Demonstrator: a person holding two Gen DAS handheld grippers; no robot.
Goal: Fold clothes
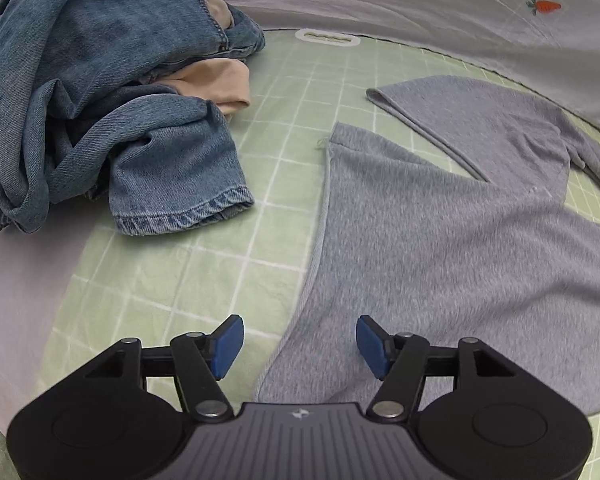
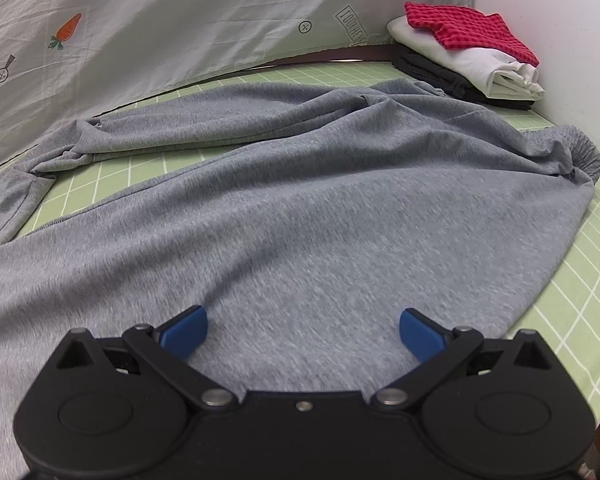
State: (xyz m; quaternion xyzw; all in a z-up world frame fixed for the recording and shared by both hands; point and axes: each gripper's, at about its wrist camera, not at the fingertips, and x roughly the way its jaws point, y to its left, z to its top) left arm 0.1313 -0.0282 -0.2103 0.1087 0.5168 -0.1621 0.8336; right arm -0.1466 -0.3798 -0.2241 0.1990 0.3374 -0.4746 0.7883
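Grey trousers (image 2: 300, 216): spread flat on the green checked mat (image 1: 204, 264) — waistband beside the folded stack (image 2: 468, 56).
Left gripper (image 1: 299, 346): jaws released, over the trousers' hem edge.
Right gripper (image 2: 303, 334): jaws released — over the trousers, nothing between.
Jeans (image 1: 100, 100): heaped left of the trousers.

A home bedroom is showing here: a bed (image 1: 284, 184) wearing a green checked sheet, a carrot-print cloth (image 2: 172, 20) hanging behind, and folded clothes (image 2: 468, 56) sitting stacked by the wall.
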